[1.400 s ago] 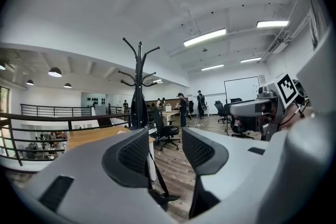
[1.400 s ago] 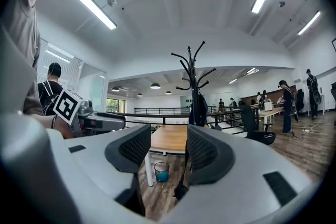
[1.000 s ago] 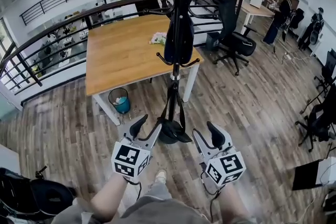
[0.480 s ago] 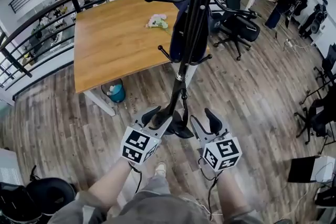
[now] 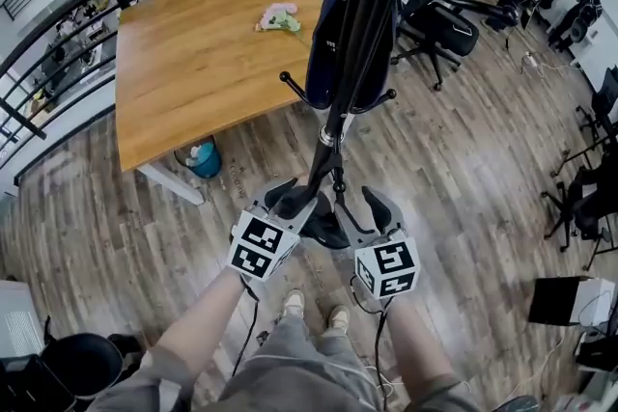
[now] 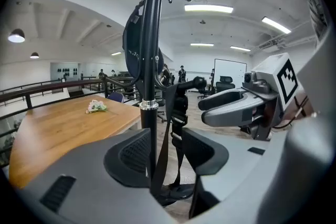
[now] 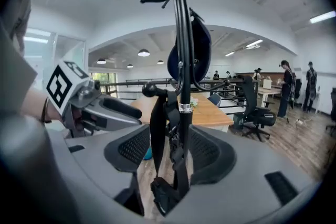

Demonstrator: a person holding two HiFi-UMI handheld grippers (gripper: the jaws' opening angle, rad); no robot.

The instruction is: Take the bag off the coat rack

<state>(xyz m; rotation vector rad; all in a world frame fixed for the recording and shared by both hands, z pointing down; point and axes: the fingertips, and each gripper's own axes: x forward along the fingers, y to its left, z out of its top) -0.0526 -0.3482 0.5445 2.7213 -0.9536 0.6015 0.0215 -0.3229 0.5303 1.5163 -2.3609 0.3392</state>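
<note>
**Both tongs open at the foot of the coat rack, bag hanging above**

The left gripper (image 5: 294, 200) and the right gripper (image 5: 359, 212) are seen low in the centre of the head view, each with its jaws spread wide and nothing pressed by the pads. The coat rack (image 5: 340, 101) pole and a black strap (image 6: 167, 128) hung from a lower hook are framed between both pairs of jaws. The dark bag (image 5: 323, 53) is hung high on the rack, in the upper centre. A wooden table (image 5: 193, 63) with flowers (image 5: 277, 16) is seen at upper left.
</note>
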